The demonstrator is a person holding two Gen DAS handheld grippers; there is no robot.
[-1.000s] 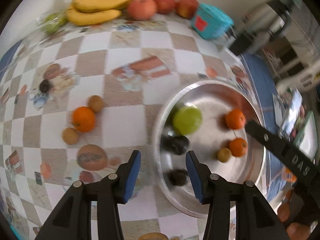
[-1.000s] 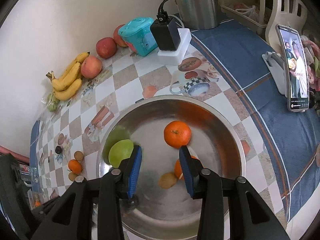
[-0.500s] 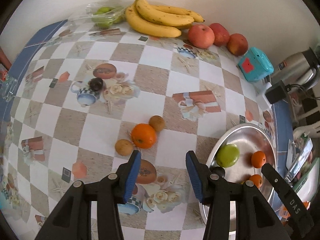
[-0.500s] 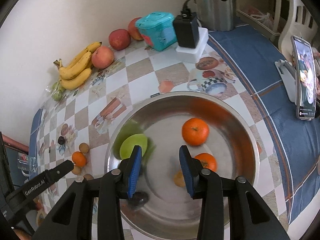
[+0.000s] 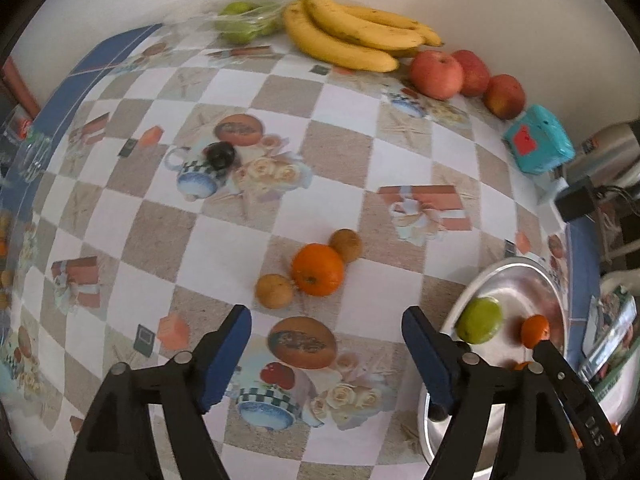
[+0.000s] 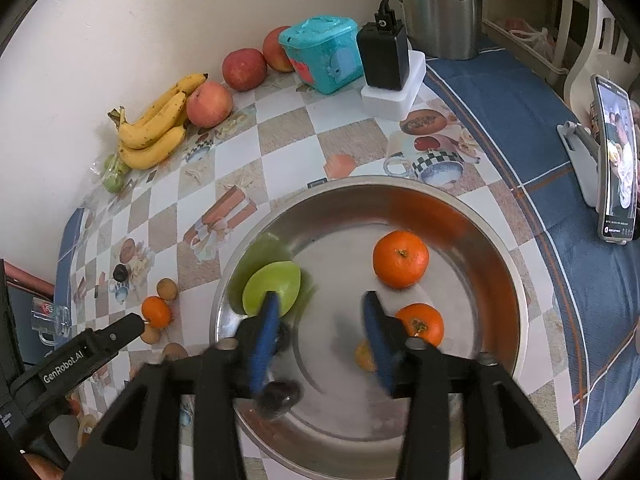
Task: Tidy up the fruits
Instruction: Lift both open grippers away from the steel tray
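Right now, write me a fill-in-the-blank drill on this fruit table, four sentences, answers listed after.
1. The green fruit lies inside the metal ____.
2. Outside the basin, one orange sits between two small ____ fruits.
3. The left claw, its jaws just opened wider, holds ____.
4. The bananas lie next to the red ____ by the wall.

Missing words: basin; brown; nothing; apples

An orange touches 2 small brown fruits on the checkered cloth, near the steel bowl.
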